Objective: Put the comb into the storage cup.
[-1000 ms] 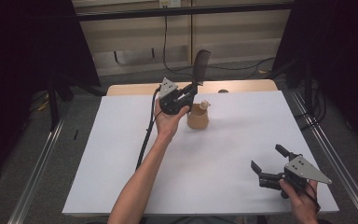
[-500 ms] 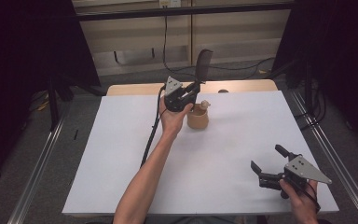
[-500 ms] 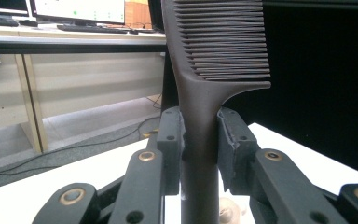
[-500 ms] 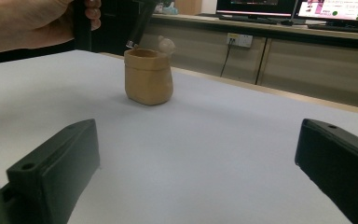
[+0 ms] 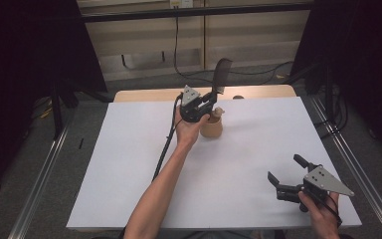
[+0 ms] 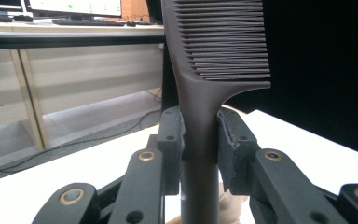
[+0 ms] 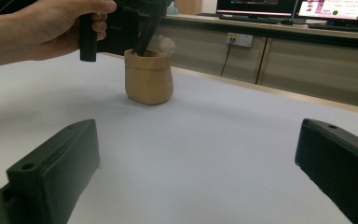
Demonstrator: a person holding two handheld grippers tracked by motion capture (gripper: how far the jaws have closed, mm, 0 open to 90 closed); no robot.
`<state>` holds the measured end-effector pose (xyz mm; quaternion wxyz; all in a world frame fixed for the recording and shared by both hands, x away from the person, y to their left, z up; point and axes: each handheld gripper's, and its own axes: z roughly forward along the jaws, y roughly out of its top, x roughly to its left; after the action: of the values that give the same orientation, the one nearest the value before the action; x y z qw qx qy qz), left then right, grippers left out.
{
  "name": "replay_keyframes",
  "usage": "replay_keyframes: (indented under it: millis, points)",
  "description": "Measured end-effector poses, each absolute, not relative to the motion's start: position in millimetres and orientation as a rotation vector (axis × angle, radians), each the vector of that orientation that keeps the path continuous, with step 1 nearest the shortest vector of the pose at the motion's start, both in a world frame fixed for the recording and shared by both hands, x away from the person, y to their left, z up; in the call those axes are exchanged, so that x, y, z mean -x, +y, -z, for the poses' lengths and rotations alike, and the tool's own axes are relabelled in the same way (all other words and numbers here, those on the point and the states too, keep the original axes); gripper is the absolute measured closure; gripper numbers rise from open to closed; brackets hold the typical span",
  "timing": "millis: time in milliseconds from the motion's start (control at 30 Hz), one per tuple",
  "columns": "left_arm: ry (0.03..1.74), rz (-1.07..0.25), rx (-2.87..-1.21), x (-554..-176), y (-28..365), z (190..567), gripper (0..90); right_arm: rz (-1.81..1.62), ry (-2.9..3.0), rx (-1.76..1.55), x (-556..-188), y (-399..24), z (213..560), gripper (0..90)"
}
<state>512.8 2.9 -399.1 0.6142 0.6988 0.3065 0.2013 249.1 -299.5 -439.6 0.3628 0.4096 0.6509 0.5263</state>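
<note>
My left gripper (image 5: pixel 210 101) is squeezing the handle of a dark comb (image 5: pixel 222 74), with one pad on each side of it, and the comb stands almost straight up with its teeth at the top. The bottom end of the comb goes down into a small tan pot (image 5: pixel 212 127) that sits on the white table (image 5: pixel 129 164) near the far edge, and a little pale knob (image 7: pixel 167 45) sticks up from the pot too. My right gripper (image 5: pixel 287 175) is near the close right corner of the table, well apart from the pot, and its jaws are wide apart with nothing between them.
</note>
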Motion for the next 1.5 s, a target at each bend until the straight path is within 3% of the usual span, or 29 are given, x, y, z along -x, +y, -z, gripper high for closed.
replay_keyframes:
  millis: [167, 867, 1500]
  points:
    - [0.727, -0.499, -1.61, -512.8, 6.6, 403.9, 72.7, -1.359, 1.677, -1.053, -248.8, -299.4, 439.6, 0.0]
    - [0.757, -0.413, -1.618, -508.4, 15.7, 416.1, 72.8, -1.35, 1.684, -1.051, -249.3, -299.0, 440.0, 0.0]
    - [0.716, -0.418, -1.71, -500.2, 20.9, 417.2, 72.8, -1.346, 1.685, -1.047, -248.9, -298.6, 439.9, 0.0]
